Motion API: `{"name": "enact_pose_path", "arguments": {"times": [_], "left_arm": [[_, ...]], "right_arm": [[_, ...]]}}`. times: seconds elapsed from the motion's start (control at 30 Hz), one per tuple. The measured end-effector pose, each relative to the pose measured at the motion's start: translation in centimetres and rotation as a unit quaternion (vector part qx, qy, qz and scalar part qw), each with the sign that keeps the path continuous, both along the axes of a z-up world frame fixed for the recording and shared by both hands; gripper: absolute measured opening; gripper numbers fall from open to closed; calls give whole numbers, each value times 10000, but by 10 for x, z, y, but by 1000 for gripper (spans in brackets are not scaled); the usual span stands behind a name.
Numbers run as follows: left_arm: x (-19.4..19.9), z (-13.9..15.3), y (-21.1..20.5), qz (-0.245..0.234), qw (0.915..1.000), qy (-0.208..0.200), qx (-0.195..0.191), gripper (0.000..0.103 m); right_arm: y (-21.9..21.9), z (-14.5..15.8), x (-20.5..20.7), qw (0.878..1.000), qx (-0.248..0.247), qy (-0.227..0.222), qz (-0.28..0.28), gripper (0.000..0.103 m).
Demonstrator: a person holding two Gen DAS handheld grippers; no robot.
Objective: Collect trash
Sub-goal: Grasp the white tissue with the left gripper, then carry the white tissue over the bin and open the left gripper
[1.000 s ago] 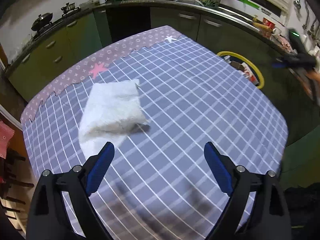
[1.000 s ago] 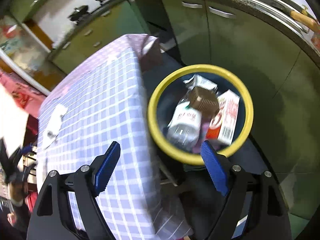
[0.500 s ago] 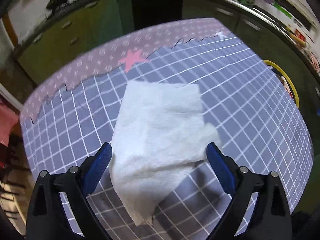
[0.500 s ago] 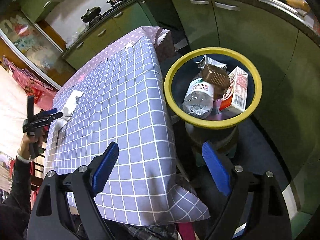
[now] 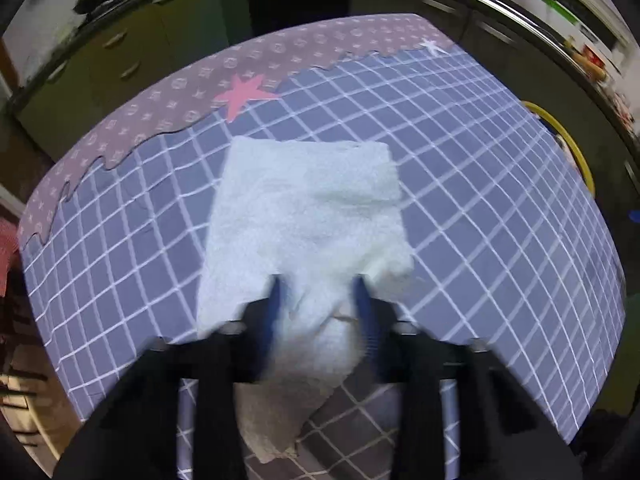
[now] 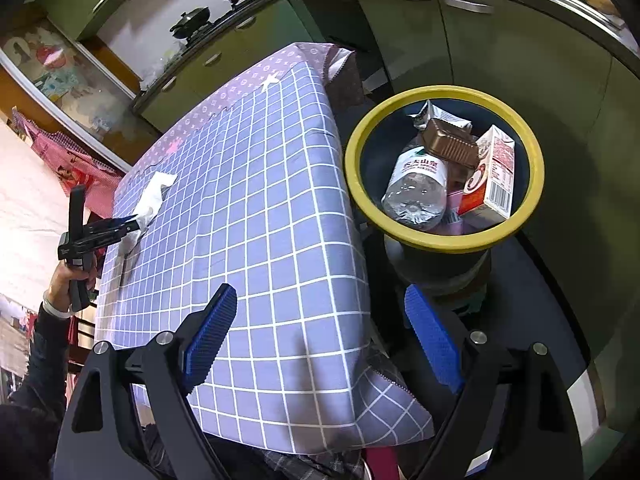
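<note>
A crumpled white paper towel (image 5: 308,224) lies on the checked purple tablecloth (image 5: 480,216). My left gripper (image 5: 318,300) has its blue fingers drawn in on the towel's near part, which bunches between them. In the right wrist view the towel (image 6: 154,196) and the left gripper (image 6: 134,224) show at the table's far left. My right gripper (image 6: 320,336) is open and empty above the table's near corner, beside a yellow-rimmed bin (image 6: 444,244). The bin holds a plastic bottle (image 6: 416,188), a carton (image 6: 494,172) and a brown tray (image 6: 450,142).
Green kitchen cabinets (image 6: 460,40) and a counter ring the table. A stove with a wok (image 6: 194,20) is at the back. The bin's yellow rim (image 5: 568,140) shows past the table's right edge in the left wrist view.
My left gripper has dropped onto the towel and its fingers have closed in on it. My right gripper has backed away from the bin and stays open.
</note>
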State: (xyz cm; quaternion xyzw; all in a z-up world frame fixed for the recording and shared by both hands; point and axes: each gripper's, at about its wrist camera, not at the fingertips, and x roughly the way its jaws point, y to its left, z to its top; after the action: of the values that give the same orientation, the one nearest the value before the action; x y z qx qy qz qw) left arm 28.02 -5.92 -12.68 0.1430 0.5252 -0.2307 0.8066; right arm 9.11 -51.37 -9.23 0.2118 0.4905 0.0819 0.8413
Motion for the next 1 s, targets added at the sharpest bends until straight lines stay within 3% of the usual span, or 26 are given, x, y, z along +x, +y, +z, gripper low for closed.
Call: {"name": "enact_pose_path", "arguments": {"times": [0.13,0.33,0.6,0.8,1.0], "left_arm": [[-9,3,-10,-217,9997,-74,11,7],[-22,24,-14,-350,9989,-291,-111,6],[-47,93,-46,-788,9928,-846,-301,6],[-58,137,-96,-1290,9860,-907,-551,6],[-67,156,-177,-1995,9741,-780,-727,6]], "right_arm": [[0,1,-2,10000,29,-30,-11,85],[-3,0,-6,10000,58,-57,-51,85],[-16,1,-19,9994,145,-201,-259,85],[-30,-4,-39,9981,294,-292,-458,85],[-56,-15,-59,9959,426,-289,-746,85]]}}
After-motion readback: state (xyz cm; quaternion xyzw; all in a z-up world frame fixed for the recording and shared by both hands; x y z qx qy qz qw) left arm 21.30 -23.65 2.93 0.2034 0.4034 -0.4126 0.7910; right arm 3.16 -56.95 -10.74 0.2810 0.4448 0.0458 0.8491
